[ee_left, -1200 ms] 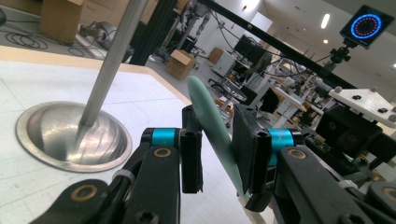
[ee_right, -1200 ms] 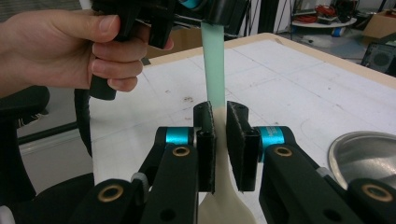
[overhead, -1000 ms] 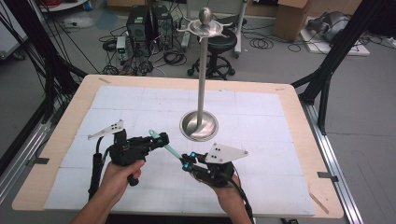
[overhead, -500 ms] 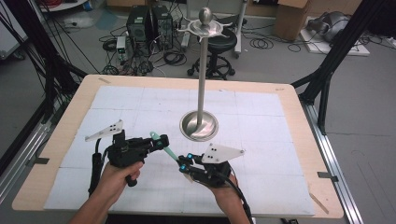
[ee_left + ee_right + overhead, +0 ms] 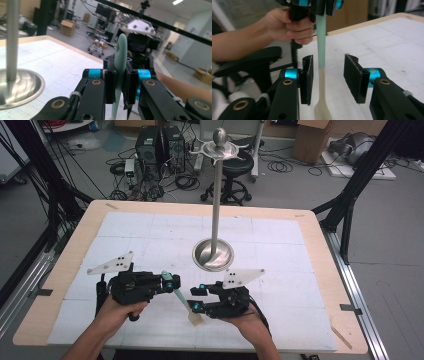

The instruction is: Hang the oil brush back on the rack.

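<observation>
A spatula (image 5: 184, 301) with a mint-green handle and a cream blade slants from my left gripper down toward the table's front. My left gripper (image 5: 170, 282) is shut on the handle's upper end; in the left gripper view the pads (image 5: 111, 86) press the green handle (image 5: 121, 53) from both sides. My right gripper (image 5: 196, 298) faces it from the right. Its jaws have just been opening. In the right gripper view the spatula (image 5: 321, 50) hangs between the spread pads (image 5: 308, 78), close to the left one, and neither pad presses on it.
A tall metal stand (image 5: 216, 210) with a round dished base (image 5: 213, 254) and hooks at its top rises behind the grippers at mid-table. A white gridded mat (image 5: 280, 270) covers the wooden tabletop. A person's hands hold both grippers at the front edge.
The right gripper's jaws have spread apart and let go of the spatula's lower part. The left gripper keeps its hold, and neither hand has shifted much.
</observation>
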The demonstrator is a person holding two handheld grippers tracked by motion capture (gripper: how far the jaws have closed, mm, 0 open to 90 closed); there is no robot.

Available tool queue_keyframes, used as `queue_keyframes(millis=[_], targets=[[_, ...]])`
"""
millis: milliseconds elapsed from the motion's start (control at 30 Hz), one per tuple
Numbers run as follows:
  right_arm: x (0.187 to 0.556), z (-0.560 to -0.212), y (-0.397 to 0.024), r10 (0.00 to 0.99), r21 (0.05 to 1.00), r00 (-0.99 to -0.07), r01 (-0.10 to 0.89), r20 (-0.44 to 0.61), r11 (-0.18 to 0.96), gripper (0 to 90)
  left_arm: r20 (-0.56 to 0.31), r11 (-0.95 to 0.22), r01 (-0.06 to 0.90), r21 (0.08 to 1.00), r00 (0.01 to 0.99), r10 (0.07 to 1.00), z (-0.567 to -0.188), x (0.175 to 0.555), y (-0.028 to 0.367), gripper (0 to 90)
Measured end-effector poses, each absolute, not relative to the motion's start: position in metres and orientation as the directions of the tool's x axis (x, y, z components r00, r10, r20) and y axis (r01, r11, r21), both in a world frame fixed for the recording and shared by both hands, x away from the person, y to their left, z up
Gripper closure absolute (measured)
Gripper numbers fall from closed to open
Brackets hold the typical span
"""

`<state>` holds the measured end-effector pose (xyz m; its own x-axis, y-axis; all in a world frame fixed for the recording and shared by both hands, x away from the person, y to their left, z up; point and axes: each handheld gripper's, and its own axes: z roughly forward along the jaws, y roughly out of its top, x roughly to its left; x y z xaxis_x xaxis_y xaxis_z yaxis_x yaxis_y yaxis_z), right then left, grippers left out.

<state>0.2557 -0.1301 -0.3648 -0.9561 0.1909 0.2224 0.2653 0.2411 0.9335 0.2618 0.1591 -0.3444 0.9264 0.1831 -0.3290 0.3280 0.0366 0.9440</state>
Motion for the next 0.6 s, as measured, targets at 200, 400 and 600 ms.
queue_keyframes(millis=[200,400,600], targets=[[0.258,-0.368,-0.116,0.083,0.924,-0.964,0.267,0.253,0.275,65.2,-0.302,0.003,0.304,0.953,0.945,0.122,-0.343,0.259,0.158,82.6],[0.260,-0.370,-0.110,0.026,0.925,-0.964,0.262,0.265,0.277,76.3,-0.286,-0.016,0.289,0.957,0.953,0.102,-0.342,0.258,0.157,82.5],[0.259,-0.370,-0.110,0.030,0.927,-0.963,0.267,0.269,0.265,83.6,-0.283,-0.002,0.285,0.959,0.951,0.124,-0.342,0.257,0.157,81.2]])
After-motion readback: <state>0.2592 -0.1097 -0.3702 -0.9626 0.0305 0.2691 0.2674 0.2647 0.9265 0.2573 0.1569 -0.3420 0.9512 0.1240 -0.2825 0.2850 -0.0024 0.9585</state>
